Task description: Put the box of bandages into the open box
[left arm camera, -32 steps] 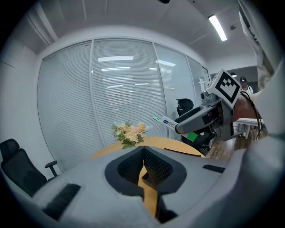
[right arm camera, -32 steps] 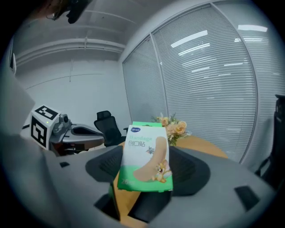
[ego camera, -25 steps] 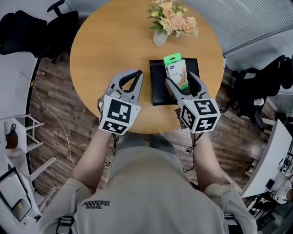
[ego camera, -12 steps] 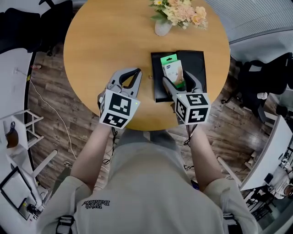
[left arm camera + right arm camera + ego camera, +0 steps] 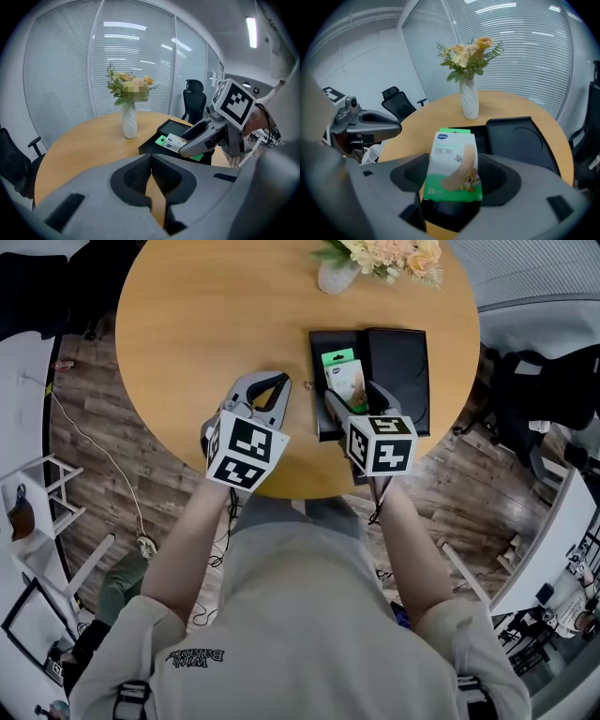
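The box of bandages (image 5: pixel 343 382), white and green with a plaster printed on it, is clamped upright between the fingers of my right gripper (image 5: pixel 350 396). It hangs over the left half of the open black box (image 5: pixel 320 420), whose flat lid (image 5: pixel 399 367) lies open to the right. In the right gripper view the box of bandages (image 5: pixel 452 168) fills the middle, with my right gripper (image 5: pixel 452 191) shut on its sides. My left gripper (image 5: pixel 280 382) rests shut on the bare wood to the left of the black box, holding nothing. The left gripper view shows its jaws (image 5: pixel 151 180) together.
A white vase of flowers (image 5: pixel 336 276) stands at the far side of the round wooden table (image 5: pixel 206 324), beyond the black box. Black office chairs (image 5: pixel 539 381) stand around the table. The table's near edge runs just under both grippers.
My right gripper has carried the box of bandages leftward over the black box's left half. The left gripper has stayed shut in about the same spot on the table.
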`<state>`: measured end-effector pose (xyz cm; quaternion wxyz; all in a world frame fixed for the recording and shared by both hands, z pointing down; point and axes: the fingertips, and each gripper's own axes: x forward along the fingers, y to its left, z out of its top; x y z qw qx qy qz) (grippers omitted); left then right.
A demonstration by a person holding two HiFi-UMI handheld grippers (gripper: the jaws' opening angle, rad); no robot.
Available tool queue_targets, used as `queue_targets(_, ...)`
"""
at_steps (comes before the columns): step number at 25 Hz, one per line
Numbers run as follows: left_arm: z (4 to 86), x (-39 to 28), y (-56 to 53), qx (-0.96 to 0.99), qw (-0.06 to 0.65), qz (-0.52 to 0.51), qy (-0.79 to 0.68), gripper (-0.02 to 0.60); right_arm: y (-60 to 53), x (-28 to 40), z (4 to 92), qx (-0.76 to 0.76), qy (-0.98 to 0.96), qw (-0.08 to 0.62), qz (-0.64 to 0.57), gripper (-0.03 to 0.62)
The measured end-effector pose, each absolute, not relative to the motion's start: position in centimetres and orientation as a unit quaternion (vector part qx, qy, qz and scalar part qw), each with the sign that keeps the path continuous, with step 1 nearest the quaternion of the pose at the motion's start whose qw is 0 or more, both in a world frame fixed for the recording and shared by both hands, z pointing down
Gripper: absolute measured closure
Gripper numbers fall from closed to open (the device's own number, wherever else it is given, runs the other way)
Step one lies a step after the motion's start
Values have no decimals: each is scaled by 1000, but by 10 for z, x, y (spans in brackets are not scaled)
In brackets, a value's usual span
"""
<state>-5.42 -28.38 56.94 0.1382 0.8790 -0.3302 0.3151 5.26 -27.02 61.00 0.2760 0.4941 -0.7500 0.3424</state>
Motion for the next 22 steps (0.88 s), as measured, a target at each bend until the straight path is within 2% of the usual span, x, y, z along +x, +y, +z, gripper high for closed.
queue_targets(22, 618, -47, -264, 874, 185, 340, -292, 560, -259, 51, 672, 513, -675, 371, 379, 283)
